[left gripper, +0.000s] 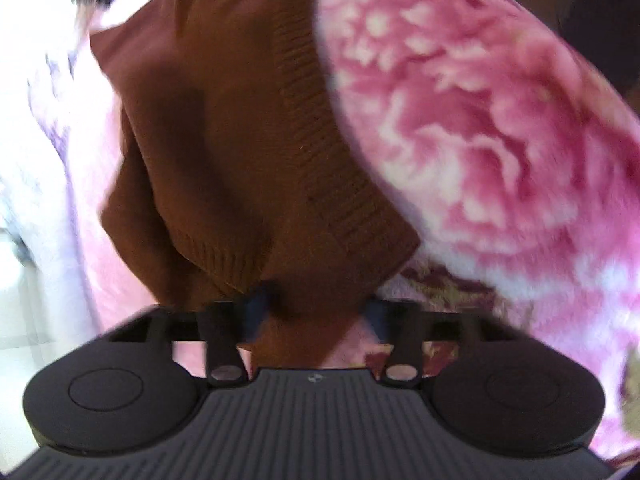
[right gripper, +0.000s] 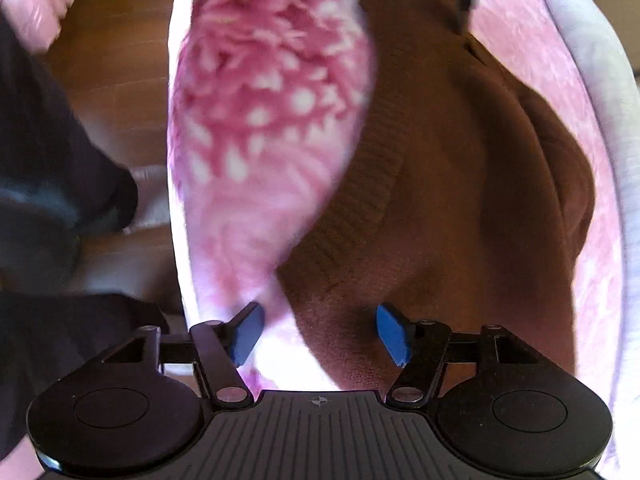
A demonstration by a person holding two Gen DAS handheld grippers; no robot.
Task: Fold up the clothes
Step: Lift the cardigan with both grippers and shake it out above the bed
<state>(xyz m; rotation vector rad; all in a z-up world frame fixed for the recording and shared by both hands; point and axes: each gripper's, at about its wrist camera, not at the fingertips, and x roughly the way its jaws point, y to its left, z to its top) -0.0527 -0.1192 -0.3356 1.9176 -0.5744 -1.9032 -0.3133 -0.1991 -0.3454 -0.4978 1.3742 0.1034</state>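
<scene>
Brown knit sweater on a pink floral blanket, one hand-held gripper pinching it, the other spread.

No writing can be read. The brown sweater point(left gripper: 224, 152) is a fine knit with ribbed hem bands, lying rumpled on a fluffy pink-and-white floral blanket point(left gripper: 480, 128). The left hand-held gripper point(left gripper: 316, 308) is pressed together on a bunched fold of the sweater, its pads mostly hidden by cloth. The right hand-held gripper point(right gripper: 320, 332) stands spread, blue pads apart over the sweater's edge and the blanket. Only the right view shows the wooden floor point(right gripper: 120, 60) and a person's dark trouser leg point(right gripper: 48, 152); there the left hand-held gripper appears far off at the top.
</scene>
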